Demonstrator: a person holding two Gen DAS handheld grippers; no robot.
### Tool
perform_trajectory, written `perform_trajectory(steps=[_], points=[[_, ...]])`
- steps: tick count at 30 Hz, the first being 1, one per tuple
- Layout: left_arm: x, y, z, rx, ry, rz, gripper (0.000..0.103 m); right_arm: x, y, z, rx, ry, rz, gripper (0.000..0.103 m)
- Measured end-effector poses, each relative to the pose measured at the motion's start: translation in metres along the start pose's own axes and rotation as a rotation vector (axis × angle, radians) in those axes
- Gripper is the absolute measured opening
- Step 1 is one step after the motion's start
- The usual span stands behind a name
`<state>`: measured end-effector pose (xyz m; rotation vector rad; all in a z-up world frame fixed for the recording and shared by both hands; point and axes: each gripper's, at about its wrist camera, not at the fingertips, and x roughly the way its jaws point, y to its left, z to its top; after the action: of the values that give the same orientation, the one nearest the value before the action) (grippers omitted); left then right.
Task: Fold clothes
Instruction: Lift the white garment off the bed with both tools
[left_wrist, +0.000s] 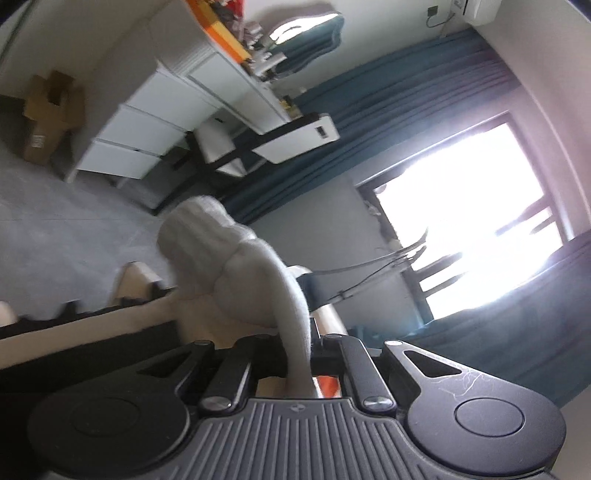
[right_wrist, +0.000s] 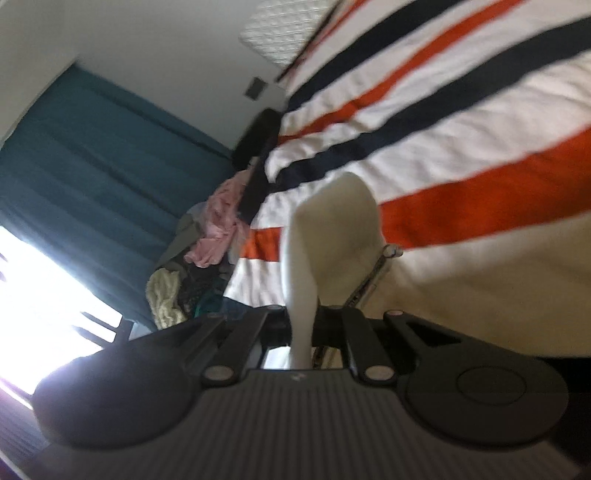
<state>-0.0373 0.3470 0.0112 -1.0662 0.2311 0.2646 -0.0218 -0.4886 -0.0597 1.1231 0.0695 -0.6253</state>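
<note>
In the right wrist view a white garment with orange and navy stripes (right_wrist: 443, 122) fills the upper right, lifted and stretched. A zipper (right_wrist: 369, 277) runs along its edge. My right gripper (right_wrist: 303, 321) is shut on a white fold of it that stands up between the jaws. In the left wrist view my left gripper (left_wrist: 300, 347) is shut on a bunched pale grey-white fold of cloth (left_wrist: 225, 258), which rises from the jaws. A bit of orange fabric (left_wrist: 328, 384) shows under the jaws. The cloth hides both grippers' fingertips.
A pile of other clothes (right_wrist: 207, 258), pink and cream knit among them, lies left of the striped garment. Teal curtains (right_wrist: 96, 184) and a bright window (left_wrist: 469, 214) stand behind. White drawers (left_wrist: 147, 125) and a cardboard box (left_wrist: 48, 110) stand across the grey floor.
</note>
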Motion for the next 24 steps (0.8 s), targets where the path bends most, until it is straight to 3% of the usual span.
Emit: perform_trajectory(steps=[6, 10, 15, 19, 21, 22, 24], points=[[0.109, -0.032, 0.001, 0.042, -0.010, 0.033, 0.007, 0.106, 0.065, -0.014, -0.137, 0.030, 0.065, 0.006], [0.195, -0.042, -0.008, 0.069, 0.000, 0.074, 0.007, 0.186, 0.088, -0.040, -0.257, 0.041, 0.019, 0.006], [0.278, -0.044, -0.015, 0.027, 0.040, 0.163, 0.008, 0.270, 0.095, -0.072, -0.365, 0.071, -0.080, 0.006], [0.314, -0.041, -0.017, 0.048, 0.093, 0.209, 0.011, 0.306, 0.100, -0.093, -0.447, 0.100, -0.153, 0.006], [0.320, -0.035, -0.016, 0.042, 0.108, 0.206, 0.017, 0.315, 0.102, -0.097, -0.495, 0.113, -0.136, 0.006], [0.322, -0.034, -0.016, 0.058, 0.116, 0.208, 0.017, 0.319, 0.103, -0.099, -0.520, 0.119, -0.125, 0.010], [0.320, -0.033, -0.017, 0.080, 0.123, 0.199, 0.028, 0.324, 0.100, -0.100, -0.514, 0.165, -0.093, 0.017]])
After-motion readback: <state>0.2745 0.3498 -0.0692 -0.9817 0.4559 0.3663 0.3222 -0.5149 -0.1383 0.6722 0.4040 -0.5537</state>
